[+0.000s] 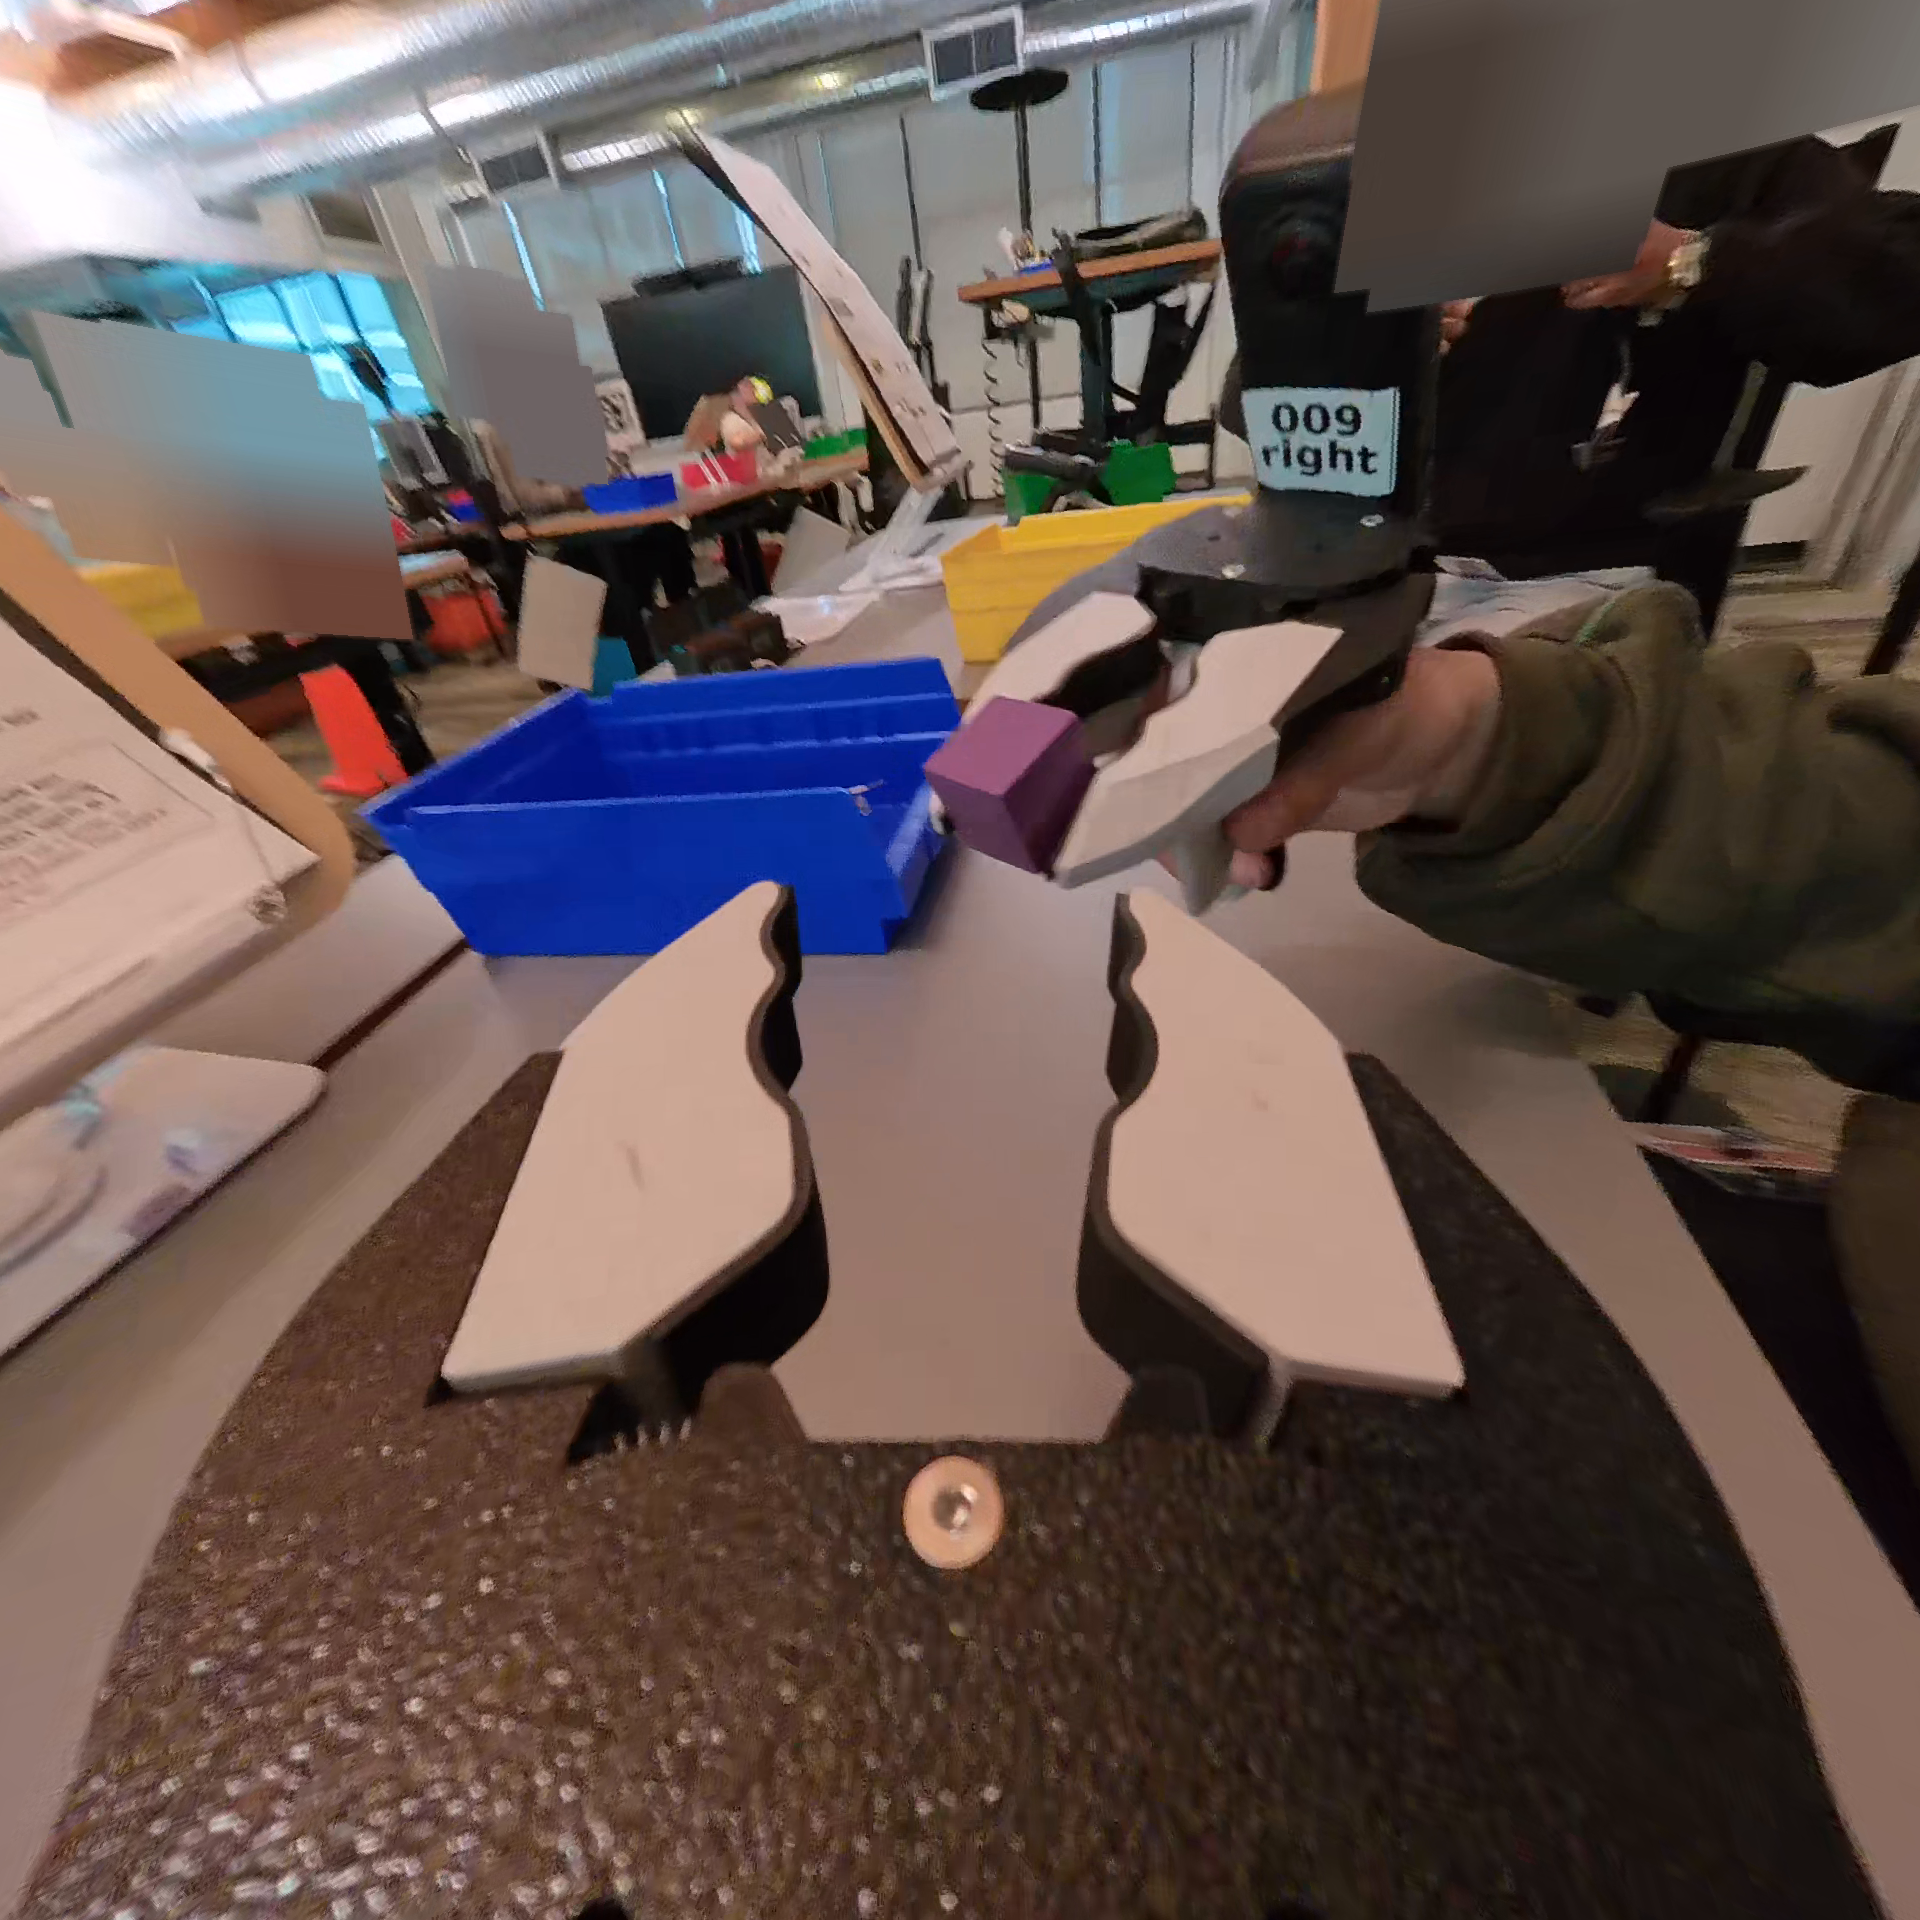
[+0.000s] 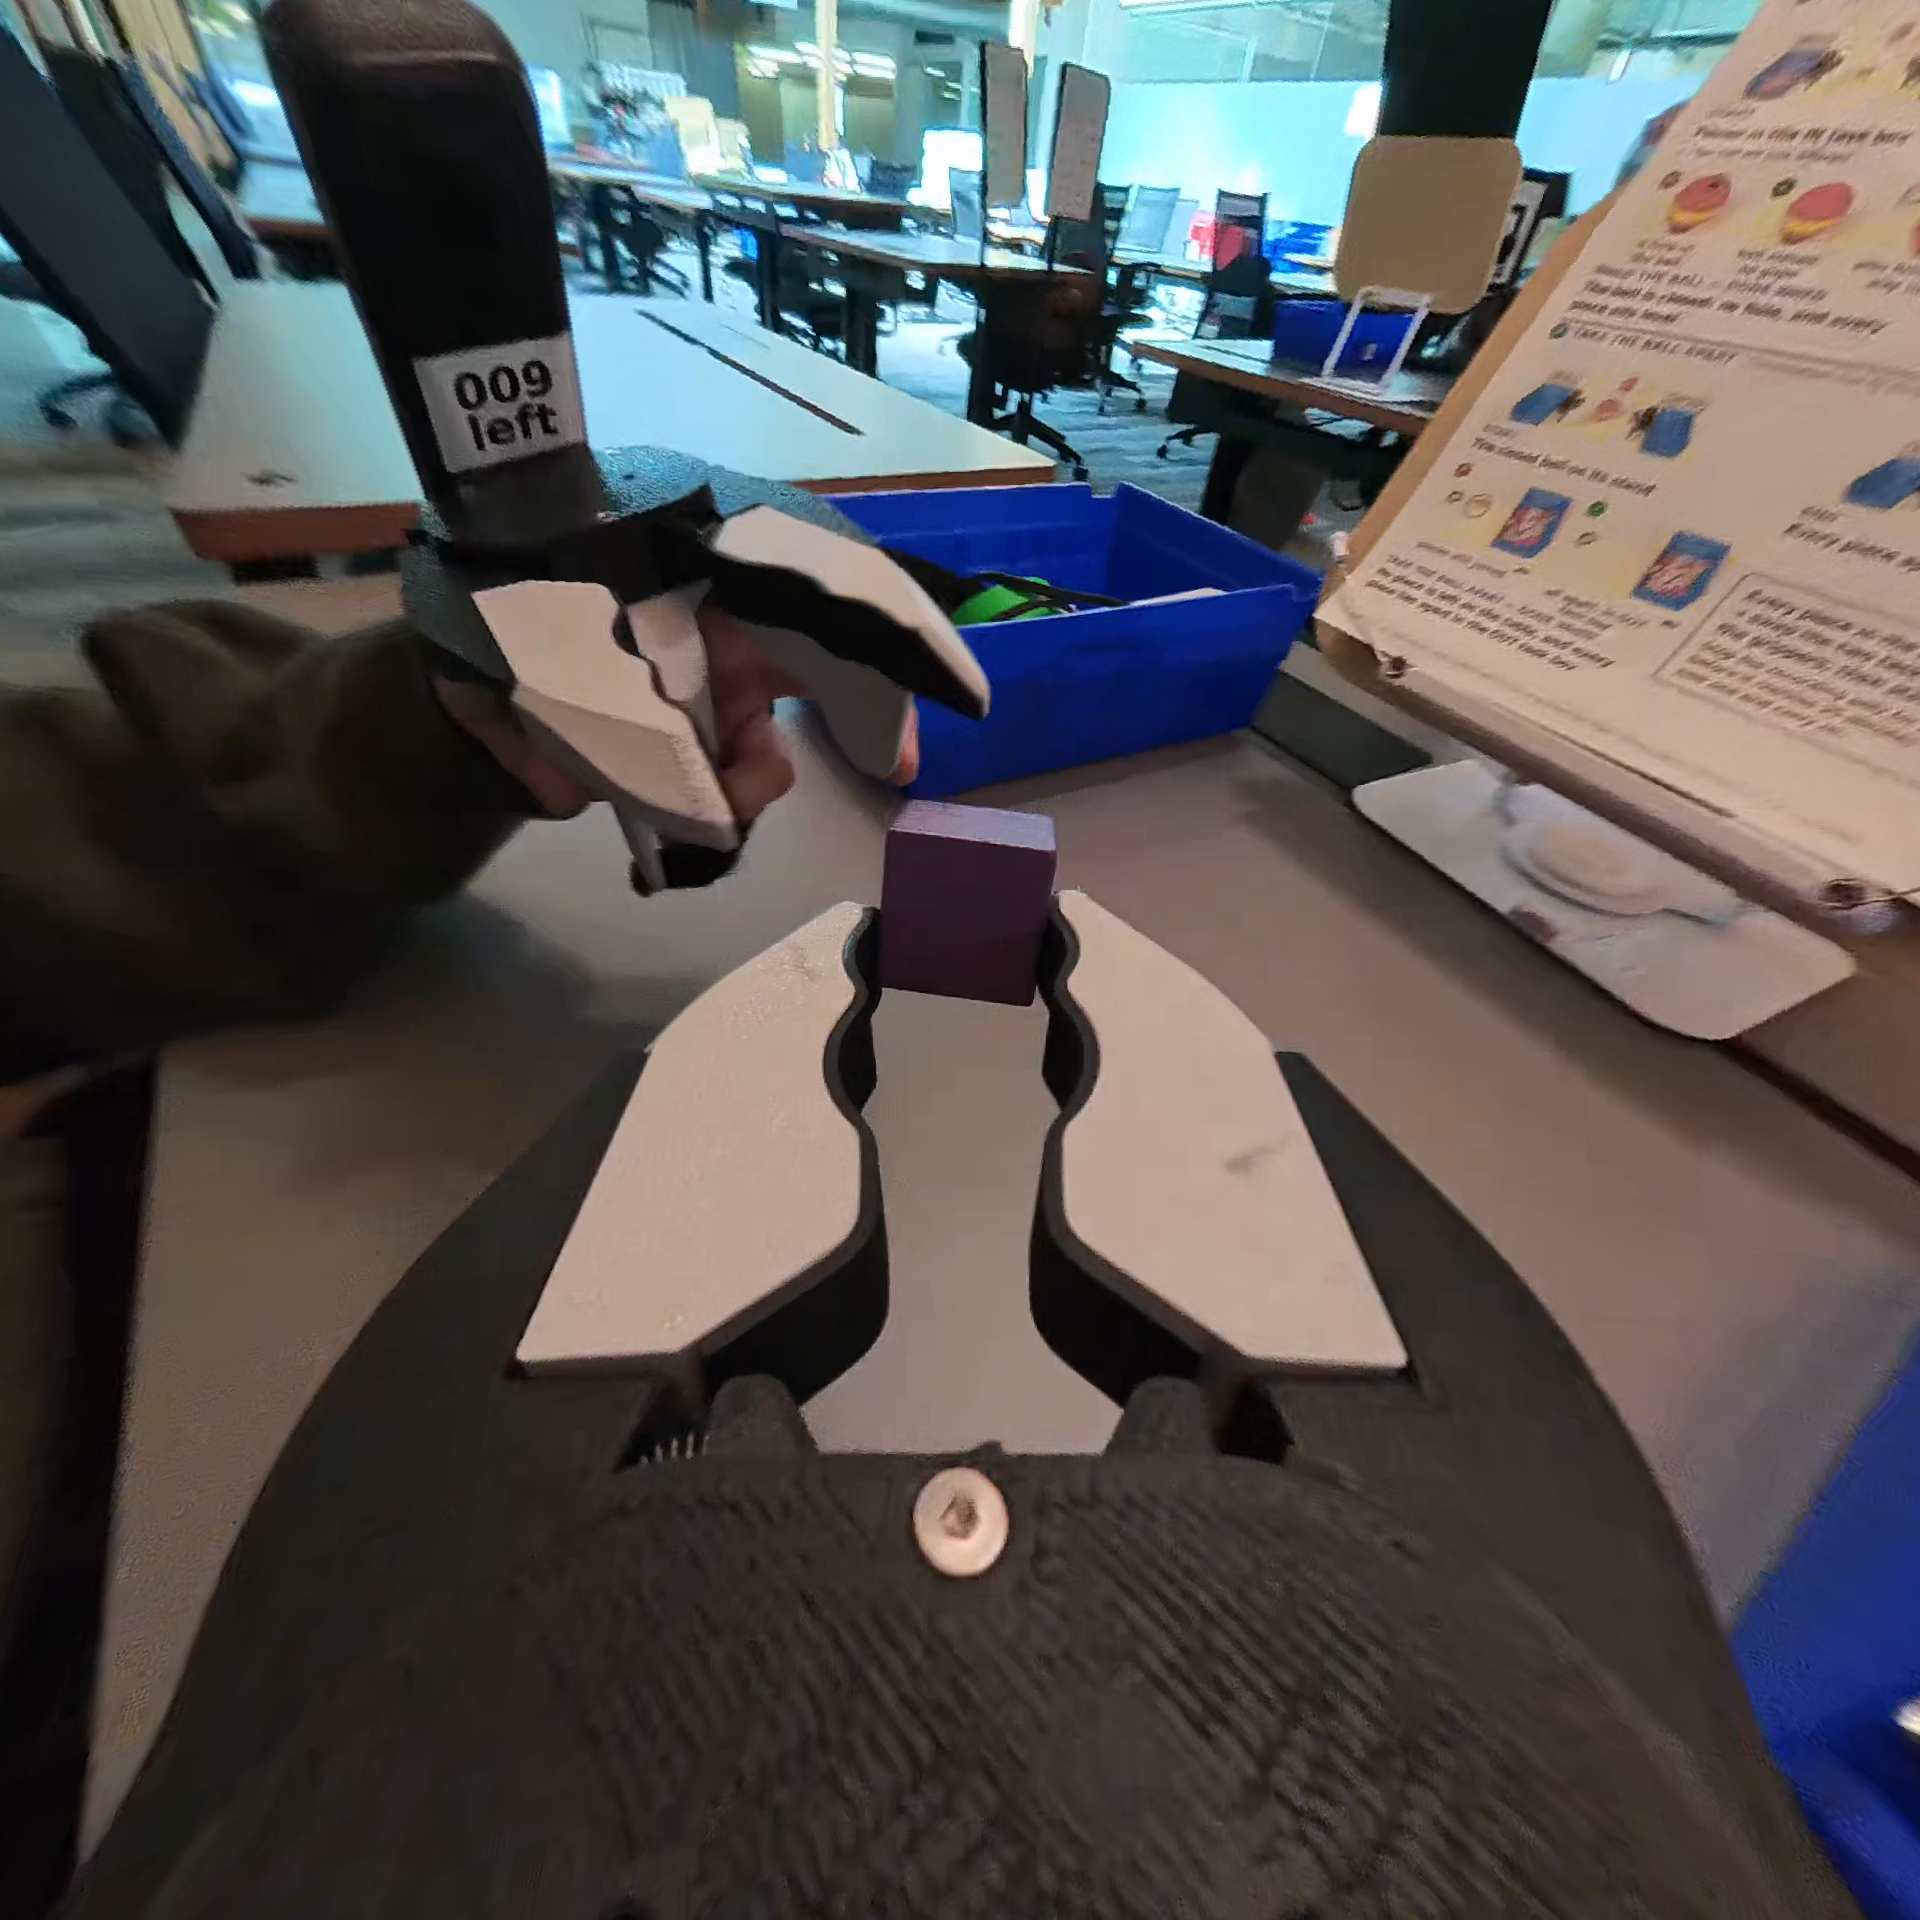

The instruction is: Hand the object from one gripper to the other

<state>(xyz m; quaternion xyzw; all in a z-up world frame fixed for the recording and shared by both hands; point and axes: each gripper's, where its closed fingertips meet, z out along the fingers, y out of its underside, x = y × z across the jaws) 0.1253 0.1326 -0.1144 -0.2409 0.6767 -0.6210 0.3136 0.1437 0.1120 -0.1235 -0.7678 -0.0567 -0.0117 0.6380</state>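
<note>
Blue bin (image 2: 1091, 665) holds a green item (image 2: 992, 603); right claw (image 2: 961, 935) pinches the purple block (image 2: 966, 914), left claw (image 1: 951, 935) spread empty.

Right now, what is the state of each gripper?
Left gripper: open, holding nothing.
Right gripper: closed on the purple block, held above the table.

The block (image 2: 966, 914) between the right gripper's (image 2: 964, 920) grey fingers (image 2: 1195, 1143) was purple; the bin (image 2: 1091, 665) beyond was blue.
</note>
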